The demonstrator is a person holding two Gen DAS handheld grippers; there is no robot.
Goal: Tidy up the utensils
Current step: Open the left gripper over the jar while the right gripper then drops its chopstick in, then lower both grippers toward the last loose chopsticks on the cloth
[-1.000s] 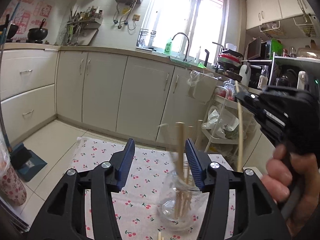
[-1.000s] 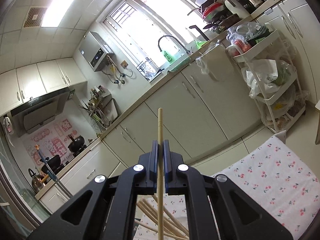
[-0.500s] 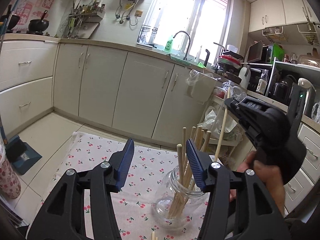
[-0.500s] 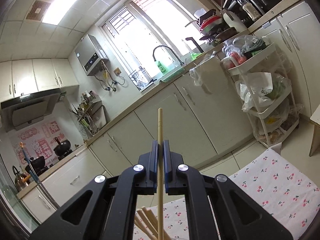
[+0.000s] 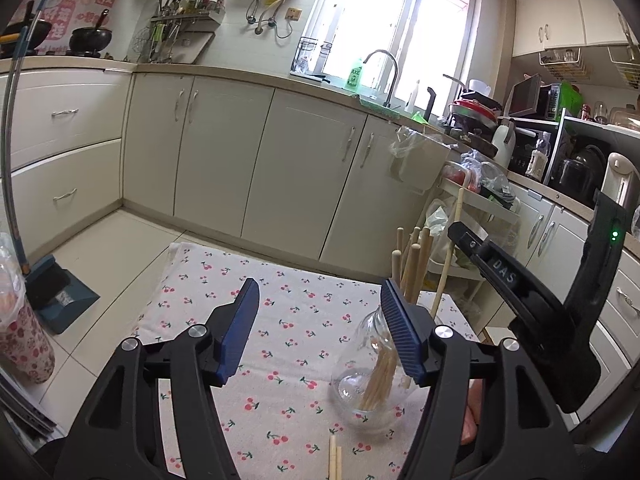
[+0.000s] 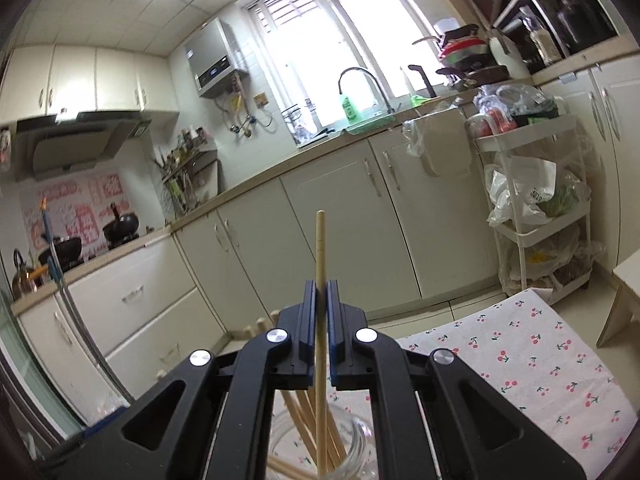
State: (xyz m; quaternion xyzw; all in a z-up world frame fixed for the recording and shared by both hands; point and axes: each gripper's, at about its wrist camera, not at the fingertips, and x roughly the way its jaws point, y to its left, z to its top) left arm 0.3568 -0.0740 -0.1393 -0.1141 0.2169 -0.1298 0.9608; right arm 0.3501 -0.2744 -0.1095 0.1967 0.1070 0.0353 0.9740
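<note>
A cream-cabinet kitchen with a bright window lay behind a white cloth printed with red cherries (image 5: 280, 320), spread over the work surface. On it stood a clear glass jar (image 5: 366, 384), already bristling with several pale wooden chopsticks (image 5: 412, 264) that leaned up and away from the camera.

The right gripper (image 6: 320, 300) had its blue jaws clamped on one more slim wooden chopstick (image 6: 319, 248), held almost upright, its long axis running vertically and its lower end already inside the jar's mouth among the others. The left gripper (image 5: 320, 328) hung beside the jar with its jaws opening and nothing between them.

The step in hand looked like dropping this chopstick in. The next move probably called for loosening the right jaws so it could slide down. Two further loose chopstick ends (image 5: 335, 462) lay on the cloth nearby, seemingly waiting their turn.
</note>
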